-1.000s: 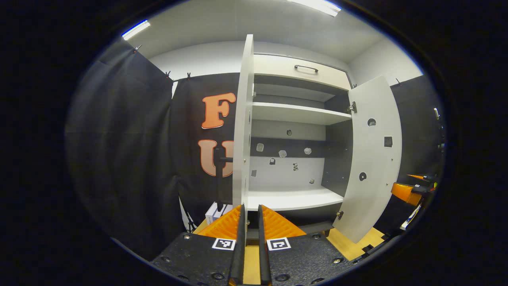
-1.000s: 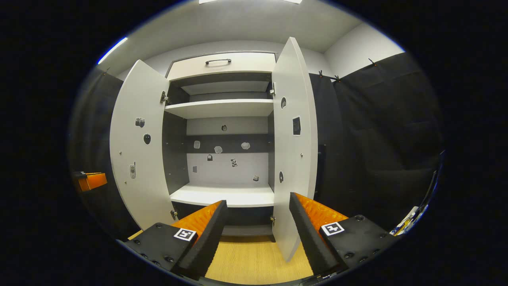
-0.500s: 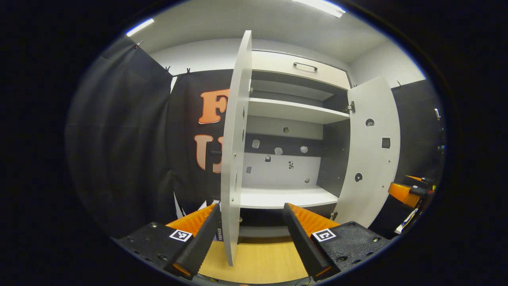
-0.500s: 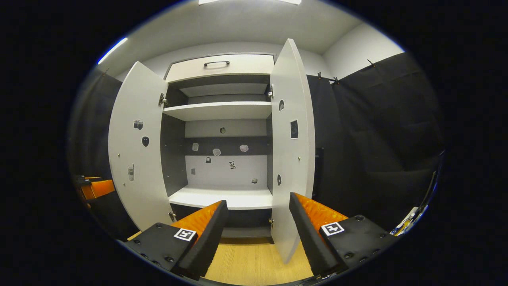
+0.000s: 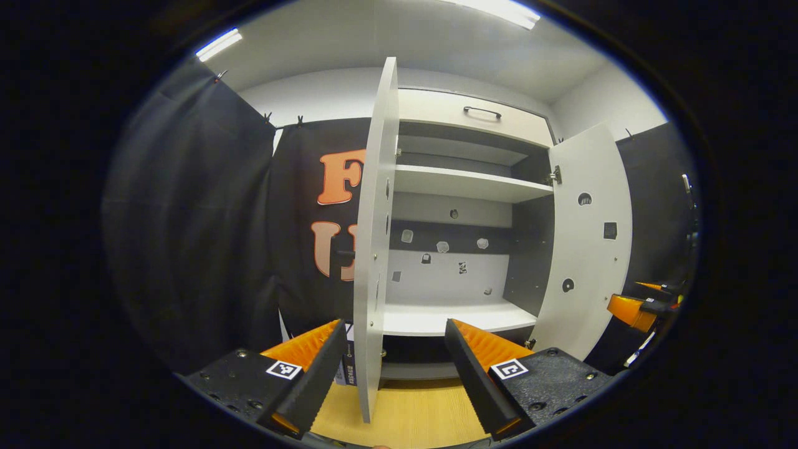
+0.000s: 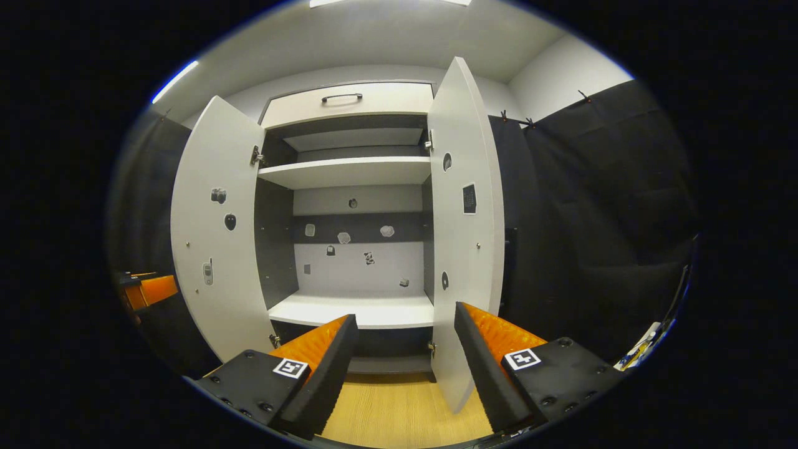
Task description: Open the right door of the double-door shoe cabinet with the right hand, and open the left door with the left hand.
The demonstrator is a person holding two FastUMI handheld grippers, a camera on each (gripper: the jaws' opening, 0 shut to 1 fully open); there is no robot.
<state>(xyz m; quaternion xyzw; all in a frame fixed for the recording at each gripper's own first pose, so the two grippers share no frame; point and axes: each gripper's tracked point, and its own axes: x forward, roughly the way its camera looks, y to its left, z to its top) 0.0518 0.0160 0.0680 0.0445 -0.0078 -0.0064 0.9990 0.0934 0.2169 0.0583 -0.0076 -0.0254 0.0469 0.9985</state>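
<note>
The white shoe cabinet [image 6: 349, 171] stands with both doors swung out and its shelves bare. In the left gripper view the left door [image 5: 373, 249] shows edge-on, its lower edge between the spread fingers of my open left gripper [image 5: 394, 327] and nearer the left finger, with no contact visible. The right door [image 5: 586, 249] hangs open at the right, with the orange right gripper [image 5: 629, 310] below it. In the right gripper view my right gripper [image 6: 404, 315] is open, and the right door [image 6: 464, 237] stands just beside its right finger [image 6: 483, 368]. The left door [image 6: 215, 237] is wide open.
A closed drawer with a dark handle [image 6: 341, 97] tops the cabinet. Small stickers dot the back panel [image 6: 355, 265] and the doors' inner faces. Black cloth walls flank both sides. The wooden floor [image 6: 399, 411] runs under the grippers. The other gripper [image 6: 149, 290] shows orange at far left.
A second ago my left gripper was shut on the left door's edge; it has since opened and let the door go. The right gripper has stayed open, hardly moving.
</note>
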